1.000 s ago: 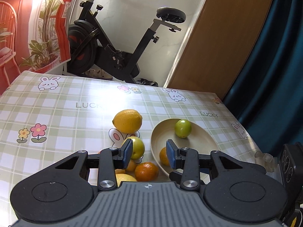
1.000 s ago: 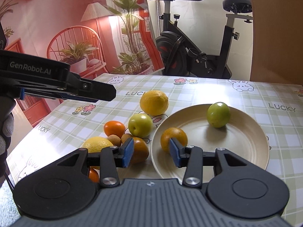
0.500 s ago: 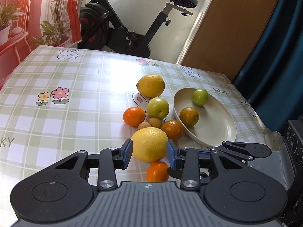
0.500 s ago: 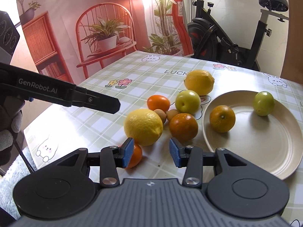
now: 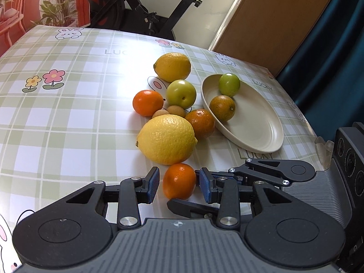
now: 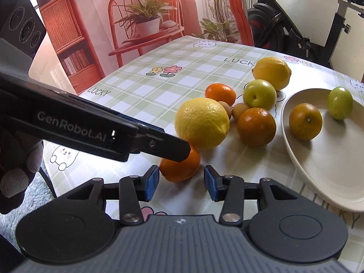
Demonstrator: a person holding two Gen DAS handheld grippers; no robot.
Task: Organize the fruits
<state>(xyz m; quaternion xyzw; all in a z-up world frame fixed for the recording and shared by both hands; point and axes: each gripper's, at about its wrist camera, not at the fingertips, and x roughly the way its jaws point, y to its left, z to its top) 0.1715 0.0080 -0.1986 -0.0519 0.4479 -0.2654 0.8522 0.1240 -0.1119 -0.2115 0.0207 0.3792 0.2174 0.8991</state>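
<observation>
Fruits lie gathered on the tabletop, which wears a glossy checked cloth in pale green and white, printed with rabbits, flowers and the word LUCKY. Nearest the tools sits a small orange, on the cloth just in front of a large lemon. Beyond the lemon cluster a darker orange, two little brown fruits, a bright orange, a green plum and a second lemon. A cream plate stands to their right, holding a brownish orange and a green fruit.

The left tool has its blue pads on either side of the small orange with slim gaps showing, so it stands open around it without pressing. The right tool is open too, the same orange just ahead of its pads, and the left tool's black finger crosses that view above it. A gloved hand shows at the left edge.

Behind the tabletop stand an exercise bike, a backdrop picturing a red chair, shelves and potted plants, a brown wooden panel and a dark teal curtain.
</observation>
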